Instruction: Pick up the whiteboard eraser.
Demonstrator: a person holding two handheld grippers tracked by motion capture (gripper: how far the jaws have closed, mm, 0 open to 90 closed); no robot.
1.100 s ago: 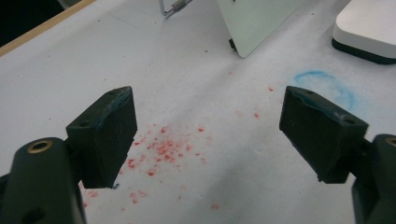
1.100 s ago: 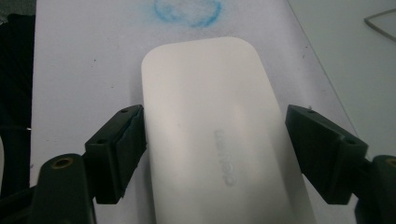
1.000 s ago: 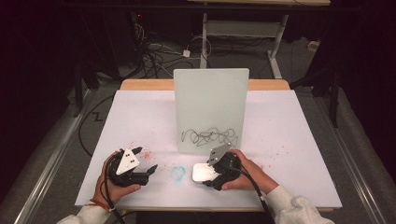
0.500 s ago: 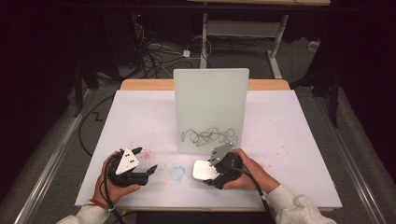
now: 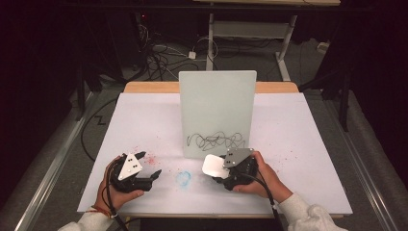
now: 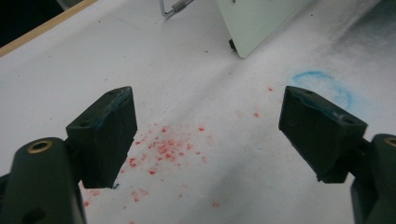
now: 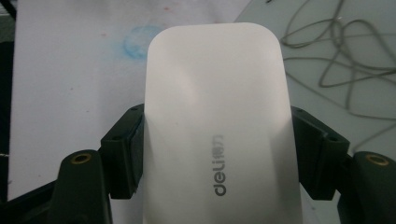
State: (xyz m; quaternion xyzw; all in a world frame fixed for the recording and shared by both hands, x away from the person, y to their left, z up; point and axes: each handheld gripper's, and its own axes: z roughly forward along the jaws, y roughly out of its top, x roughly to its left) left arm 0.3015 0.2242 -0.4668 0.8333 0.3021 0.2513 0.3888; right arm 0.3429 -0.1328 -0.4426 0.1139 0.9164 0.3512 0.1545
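Observation:
A white whiteboard eraser [image 7: 215,107] marked "deli" sits between the jaws of my right gripper [image 7: 217,149], which is shut on its two long sides. In the high view the eraser [image 5: 213,166] hangs just above the table, in front of the lower edge of the upright whiteboard [image 5: 216,106]. A dark scribble [image 5: 215,140] runs across the bottom of that board, and the scribble [image 7: 336,51] lies close ahead of the eraser. My left gripper [image 5: 149,164] rests low at the front left, open, with nothing between its jaws [image 6: 210,130].
White paper [image 5: 298,130] covers the table. A blue smudge [image 5: 183,178] lies between the two grippers and red specks [image 6: 163,149] lie under the left one. The board's stand [image 6: 175,7] is behind it. Cables and table legs are on the floor beyond.
The right gripper has lifted a little with the eraser and moved it toward the board's lower edge. The left gripper has not moved.

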